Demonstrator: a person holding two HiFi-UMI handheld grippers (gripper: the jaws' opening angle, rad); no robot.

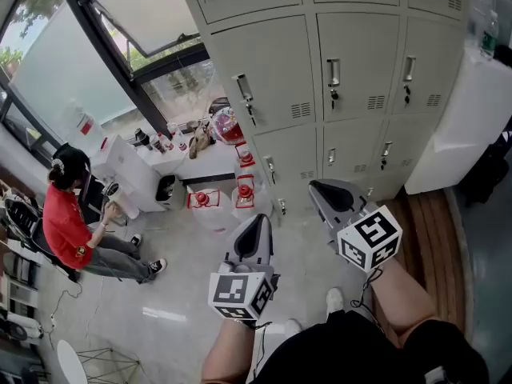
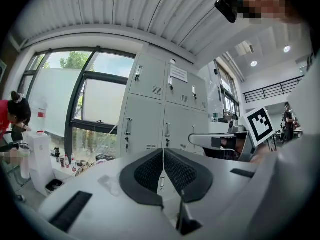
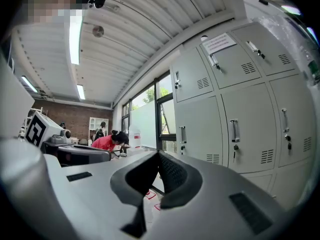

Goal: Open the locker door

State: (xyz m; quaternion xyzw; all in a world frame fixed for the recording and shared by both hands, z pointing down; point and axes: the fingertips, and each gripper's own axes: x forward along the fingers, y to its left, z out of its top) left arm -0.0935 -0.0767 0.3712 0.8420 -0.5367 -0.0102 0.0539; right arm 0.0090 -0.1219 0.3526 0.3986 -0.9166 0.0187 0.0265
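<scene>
Both jaw pairs together and empty, left gripper (image 1: pixel 258 219) and right gripper (image 1: pixel 321 187) apart from closed locker doors (image 1: pixel 276 70)

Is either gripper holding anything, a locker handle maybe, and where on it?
Nothing is held. The left gripper and right gripper are both shut and empty, short of the lockers.

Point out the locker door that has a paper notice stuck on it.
The upper-row door second from the window: a white notice sits near its top, while the other doors carry none.
</scene>
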